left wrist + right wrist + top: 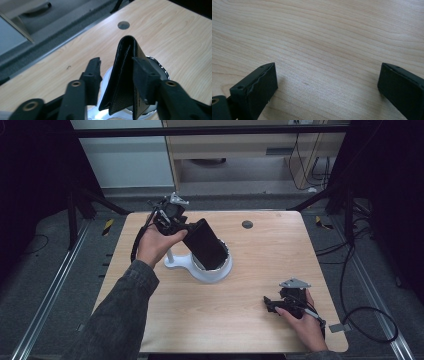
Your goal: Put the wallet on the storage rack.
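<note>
While the wallet (206, 244) is tilted over the white stand (201, 268), long axis slanting down-right, it is flanked by the raised left gripper (176, 222), whose jaws are apart, one touching it.

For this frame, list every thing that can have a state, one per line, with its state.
black wallet: folded, its flaps parted a little, standing tilted in the white holder, between the left gripper's jaws with a gap on one side.
white holder: upright on the table, wallet inside.
left gripper: open around the wallet.
right gripper: open, nothing between its jaws, low over the table.
</note>
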